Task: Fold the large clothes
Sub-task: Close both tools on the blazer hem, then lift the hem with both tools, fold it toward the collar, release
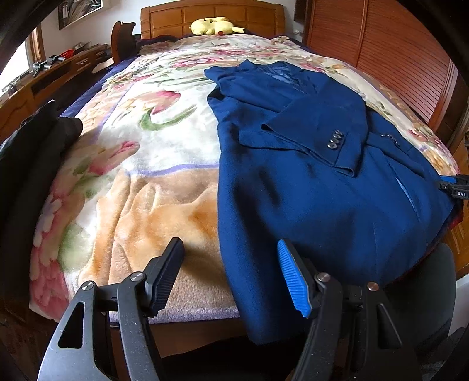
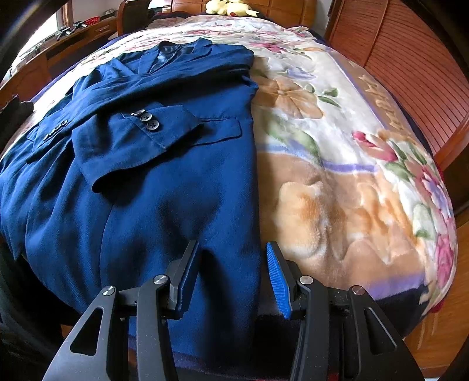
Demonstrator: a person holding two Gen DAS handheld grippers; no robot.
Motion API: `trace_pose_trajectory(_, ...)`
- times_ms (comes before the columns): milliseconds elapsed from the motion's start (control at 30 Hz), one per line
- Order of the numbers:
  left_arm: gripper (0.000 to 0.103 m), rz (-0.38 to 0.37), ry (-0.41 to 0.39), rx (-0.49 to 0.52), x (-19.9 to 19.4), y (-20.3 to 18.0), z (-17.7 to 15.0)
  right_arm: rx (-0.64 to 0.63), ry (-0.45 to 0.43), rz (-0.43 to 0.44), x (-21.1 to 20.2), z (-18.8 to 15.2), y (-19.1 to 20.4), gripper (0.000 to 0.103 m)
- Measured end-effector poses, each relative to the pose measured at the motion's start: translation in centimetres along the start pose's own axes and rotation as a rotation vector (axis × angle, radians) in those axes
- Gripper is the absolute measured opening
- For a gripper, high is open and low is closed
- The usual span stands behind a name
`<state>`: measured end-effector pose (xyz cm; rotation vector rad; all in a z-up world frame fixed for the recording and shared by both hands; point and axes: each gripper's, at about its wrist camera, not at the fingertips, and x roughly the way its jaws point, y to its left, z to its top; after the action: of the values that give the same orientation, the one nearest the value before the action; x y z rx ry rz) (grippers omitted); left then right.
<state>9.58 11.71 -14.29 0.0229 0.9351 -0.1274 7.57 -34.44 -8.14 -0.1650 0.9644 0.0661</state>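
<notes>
A navy blue suit jacket [image 1: 316, 181] lies flat on the bed, collar toward the headboard, both sleeves folded across its front; it also shows in the right wrist view [image 2: 140, 181]. My left gripper [image 1: 230, 249] is open and empty, hovering at the jacket's lower left hem near the foot of the bed. My right gripper [image 2: 231, 252] is open and empty, its jaws astride the jacket's lower right edge. The tip of the right gripper [image 1: 454, 186] shows at the far right edge of the left wrist view.
A floral fleece blanket [image 1: 140, 164] covers the bed. A yellow plush toy [image 1: 214, 26] lies by the wooden headboard [image 1: 211, 14]. Dark clothing [image 1: 32, 146] sits at the bed's left edge. A slatted wooden wardrobe [image 2: 410, 58] stands on the right, a desk [image 1: 58, 70] on the left.
</notes>
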Motion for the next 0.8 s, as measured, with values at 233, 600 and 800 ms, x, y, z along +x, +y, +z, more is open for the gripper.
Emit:
trace_pose_trajectory(233, 0.045, -0.045, 0.006, -0.004, -0.7, 0.3, -0.8, -0.042, 0.049, 0.022, -0.3, 0.0, 0.3, 0.047)
trace_pose_trajectory(600, 0.008, -0.142, 0.020, -0.008, -2.5, -0.2, -1.0, -0.010, 0.059, 0.136, -1.3, -0.5, -0.2, 0.010)
trace_pose_trajectory(800, 0.006, -0.176, -0.136, 0.039, -8.0, -2.1, 2.9, 0.009, -0.065, 0.200, -3.9, 0.6, -0.3, 0.009)
